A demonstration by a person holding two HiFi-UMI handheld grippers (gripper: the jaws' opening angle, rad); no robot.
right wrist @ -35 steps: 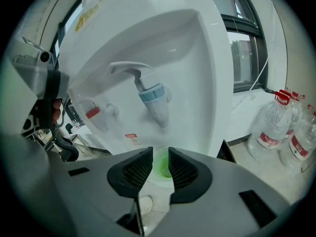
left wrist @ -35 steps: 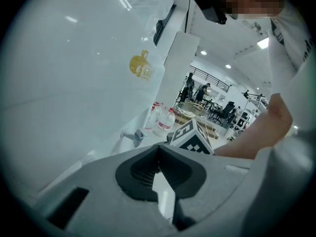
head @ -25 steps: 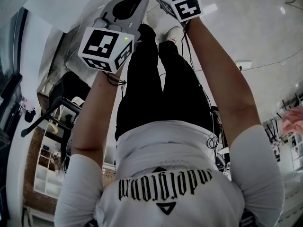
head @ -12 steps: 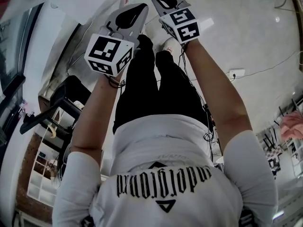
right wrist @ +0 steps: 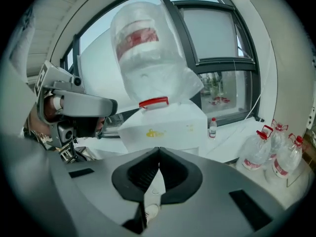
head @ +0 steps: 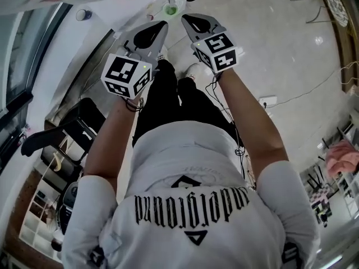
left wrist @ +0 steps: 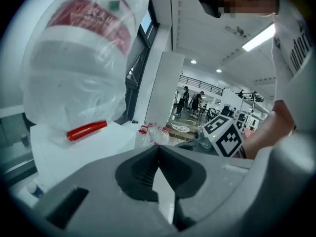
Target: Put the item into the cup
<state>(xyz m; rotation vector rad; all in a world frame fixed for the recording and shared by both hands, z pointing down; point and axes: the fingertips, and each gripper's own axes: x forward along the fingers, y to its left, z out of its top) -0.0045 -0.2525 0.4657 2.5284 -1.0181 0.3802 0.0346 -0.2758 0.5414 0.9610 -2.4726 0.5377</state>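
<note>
While aloft, hand-held grippers (left (head: 165,23), right (head: 184,17)) are fully closed.

Left gripper (head: 160,27) and right gripper (head: 188,20) held forward, jaws together.

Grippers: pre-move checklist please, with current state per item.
1. Left gripper empty, jaws together: ok.
2. Right gripper empty, jaws together: ok.
3. Grippers apart from each other in the head view: ok.
4. Cup located: cannot tell; a small green thing ahead of the grippers is too small to identify.
5. Item located: not ok; none identifiable in any view.
6. Bagged water bottle apart from both grippers: ok.
</note>
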